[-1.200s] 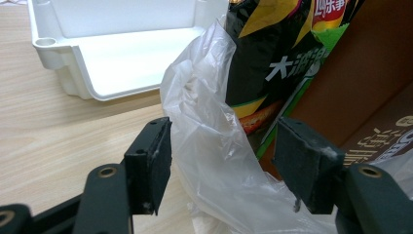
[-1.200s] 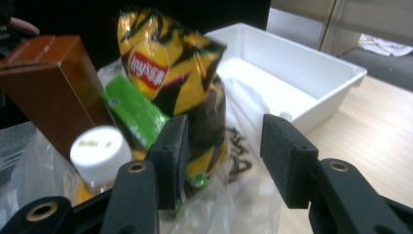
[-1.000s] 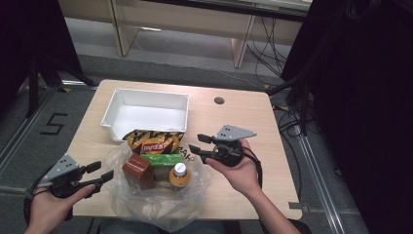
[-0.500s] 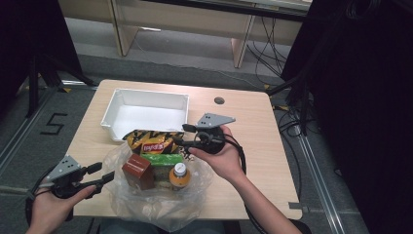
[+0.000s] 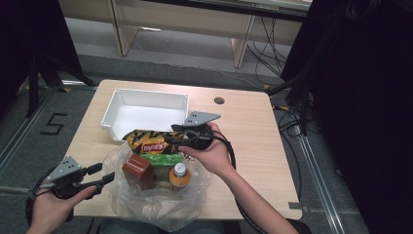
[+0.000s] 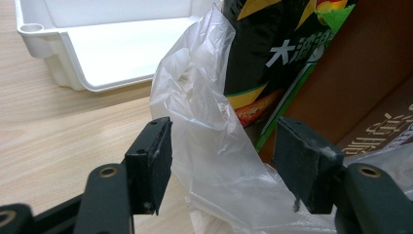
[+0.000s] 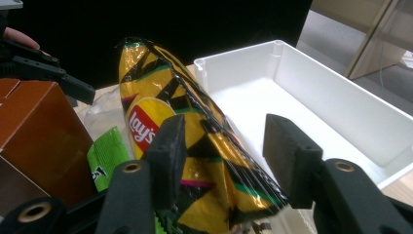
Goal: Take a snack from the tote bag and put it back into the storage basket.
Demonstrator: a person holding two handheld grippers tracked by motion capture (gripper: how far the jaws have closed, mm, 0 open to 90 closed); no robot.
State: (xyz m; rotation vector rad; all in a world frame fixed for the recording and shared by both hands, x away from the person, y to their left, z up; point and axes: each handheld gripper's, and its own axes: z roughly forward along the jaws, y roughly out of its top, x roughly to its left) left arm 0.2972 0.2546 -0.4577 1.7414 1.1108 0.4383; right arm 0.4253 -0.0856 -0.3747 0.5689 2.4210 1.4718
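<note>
A yellow-and-black Lay's chip bag (image 5: 148,141) (image 7: 195,146) lies across the top of a clear plastic bag (image 5: 156,200), against the white tray (image 5: 146,109). My right gripper (image 5: 178,135) (image 7: 224,156) straddles the chip bag's end. Its jaws have just been closing with the chip bag between them, and the far pad still stands slightly off it. In the plastic bag stand a brown carton (image 5: 138,170), a green packet (image 5: 158,160) and an orange bottle (image 5: 179,176). My left gripper (image 5: 104,174) (image 6: 224,165) is open at the bag's left side, loose plastic film (image 6: 209,146) between its jaws.
The white tray (image 7: 316,107) is empty and sits at the table's far left. Bare wooden tabletop (image 5: 253,131) lies to the right of the bag, with a small round hole (image 5: 219,100) near the far edge.
My right gripper has moved left from beside the plastic bag onto the chip bag, which now sits between its jaws. The left gripper has stayed put.
</note>
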